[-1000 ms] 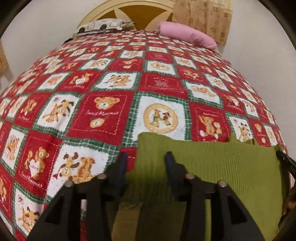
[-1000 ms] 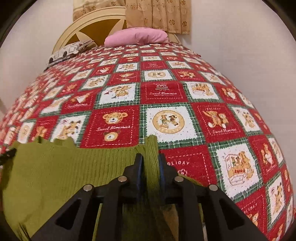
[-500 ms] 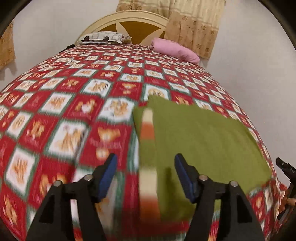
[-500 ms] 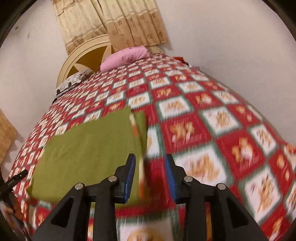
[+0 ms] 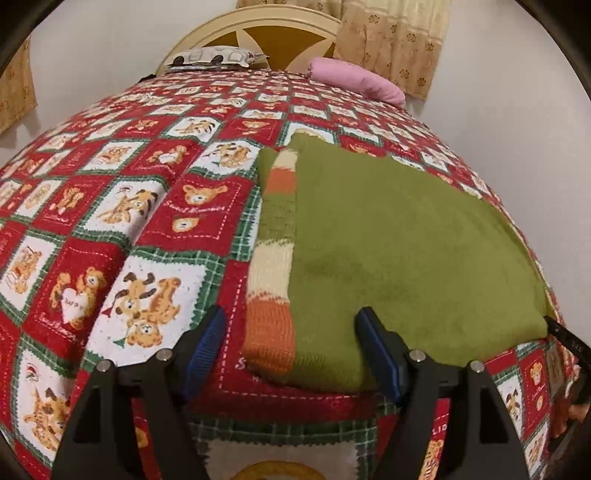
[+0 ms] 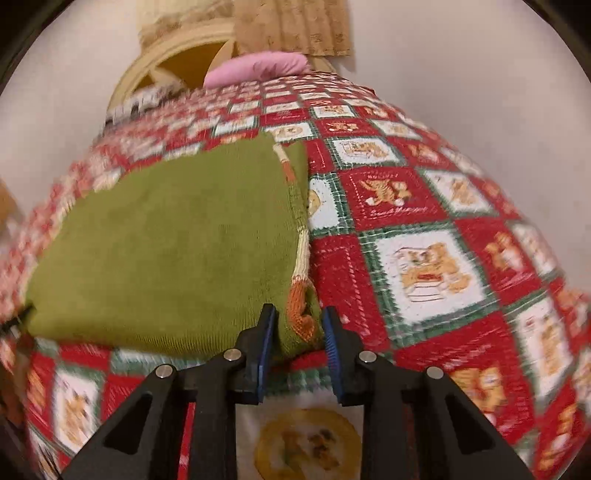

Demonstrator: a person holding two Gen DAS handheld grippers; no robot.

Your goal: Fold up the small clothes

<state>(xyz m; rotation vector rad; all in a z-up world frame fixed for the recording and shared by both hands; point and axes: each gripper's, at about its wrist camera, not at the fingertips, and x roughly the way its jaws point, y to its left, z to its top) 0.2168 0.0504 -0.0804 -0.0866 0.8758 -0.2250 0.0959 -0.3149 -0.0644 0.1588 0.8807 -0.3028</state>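
A green knit sweater (image 5: 399, 251) lies folded flat on the bed quilt (image 5: 147, 221), with a striped orange, cream and green sleeve (image 5: 275, 258) along its left edge. My left gripper (image 5: 291, 332) is wide open just in front of the sweater's near left corner, holding nothing. In the right wrist view the sweater (image 6: 166, 251) lies left of centre, its striped sleeve edge (image 6: 301, 266) on the right. My right gripper (image 6: 297, 325) is open at the sweater's near right corner, the cloth edge between the fingers but not pinched.
A red, white and green teddy-bear quilt (image 6: 424, 258) covers the bed. A pink pillow (image 5: 358, 79) and a patterned pillow (image 5: 214, 57) lie at the headboard (image 5: 258, 35). Curtains (image 5: 391, 37) and a white wall stand behind. The right gripper's tip (image 5: 565, 336) shows at the sweater's far corner.
Both grippers let go of the sweater, opened and pulled back toward the near edge. The sweater now lies folded flat on the quilt.
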